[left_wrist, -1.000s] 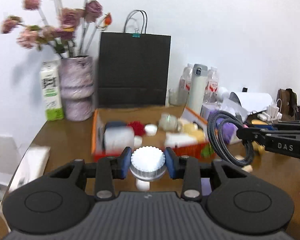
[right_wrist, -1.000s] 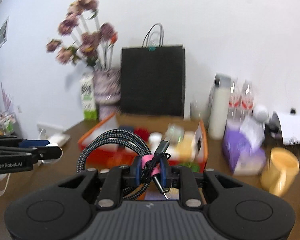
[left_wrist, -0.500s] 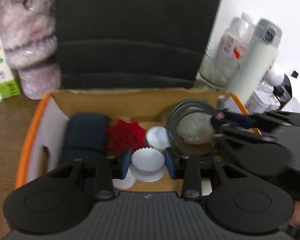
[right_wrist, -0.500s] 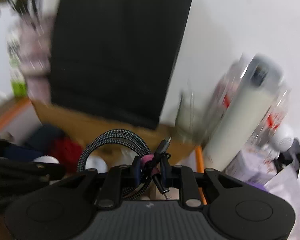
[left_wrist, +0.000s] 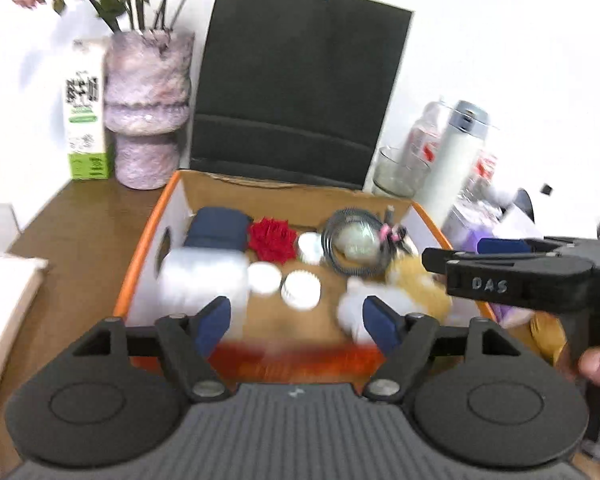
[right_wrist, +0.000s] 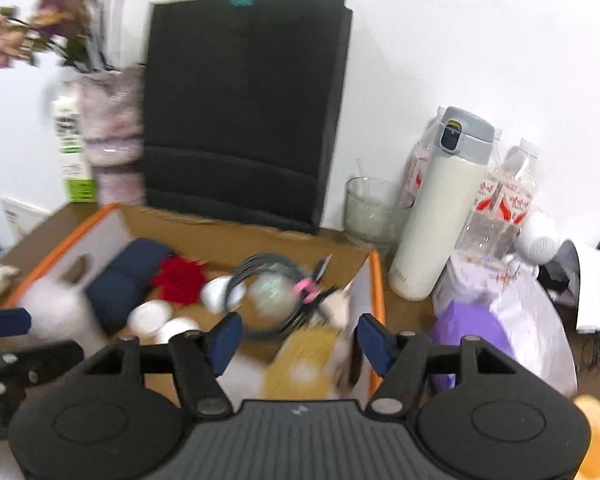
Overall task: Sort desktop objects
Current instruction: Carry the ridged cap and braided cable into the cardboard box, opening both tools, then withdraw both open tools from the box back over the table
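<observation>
Cable [left_wrist: 354, 246] and white cap [left_wrist: 300, 290] are lying in the orange-edged box [left_wrist: 140, 264], with bare cardboard between things. Left claw [left_wrist: 296, 320] and right claw [right_wrist: 298, 338] have just been opening, holding nothing. Right claw's side is reading "DAS".

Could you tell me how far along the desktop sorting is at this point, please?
Done: the coiled cable and the white ridged cap lie in the orange-edged box, beside a red flower and a navy pouch. In hand: nothing; the left gripper and right gripper have just been opening, jaws empty. Left: the white flask, glass and purple pack stand outside.
</observation>
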The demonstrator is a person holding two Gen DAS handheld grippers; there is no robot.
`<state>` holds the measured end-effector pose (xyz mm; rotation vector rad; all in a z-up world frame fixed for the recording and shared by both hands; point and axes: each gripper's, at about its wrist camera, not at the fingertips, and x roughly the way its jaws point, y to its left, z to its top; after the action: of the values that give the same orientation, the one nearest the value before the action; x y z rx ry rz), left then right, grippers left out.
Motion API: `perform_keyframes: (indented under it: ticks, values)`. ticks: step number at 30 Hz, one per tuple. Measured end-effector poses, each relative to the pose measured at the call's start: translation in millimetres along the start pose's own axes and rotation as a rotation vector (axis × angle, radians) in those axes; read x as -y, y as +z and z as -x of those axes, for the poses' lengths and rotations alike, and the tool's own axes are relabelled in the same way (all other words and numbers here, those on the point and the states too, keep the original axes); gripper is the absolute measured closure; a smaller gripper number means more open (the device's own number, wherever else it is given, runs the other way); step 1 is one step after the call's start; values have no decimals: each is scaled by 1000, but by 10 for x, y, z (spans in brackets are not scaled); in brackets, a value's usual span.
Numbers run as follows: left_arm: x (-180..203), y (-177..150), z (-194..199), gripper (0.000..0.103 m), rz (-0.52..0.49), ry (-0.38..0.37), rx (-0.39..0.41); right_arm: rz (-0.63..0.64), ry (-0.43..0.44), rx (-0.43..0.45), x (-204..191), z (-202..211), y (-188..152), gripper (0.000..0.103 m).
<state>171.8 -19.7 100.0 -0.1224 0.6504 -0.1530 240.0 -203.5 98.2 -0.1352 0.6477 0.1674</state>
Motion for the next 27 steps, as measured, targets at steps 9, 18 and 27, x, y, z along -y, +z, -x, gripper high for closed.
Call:
perform_keyframes:
  ticks: [9, 18, 27]
  values:
    - [-129, -869, 978, 16, -29, -38, 55, -113, 147, 55, -287, 1144, -924, 26]
    - [-233, -1746, 1205, 9, -63, 60, 21, -144, 128, 63, -586, 1622, -2035, 21]
    - [-245, -2153, 1312, 8, -107, 91, -2, -170, 139, 15, -664, 1773, -2503, 20]
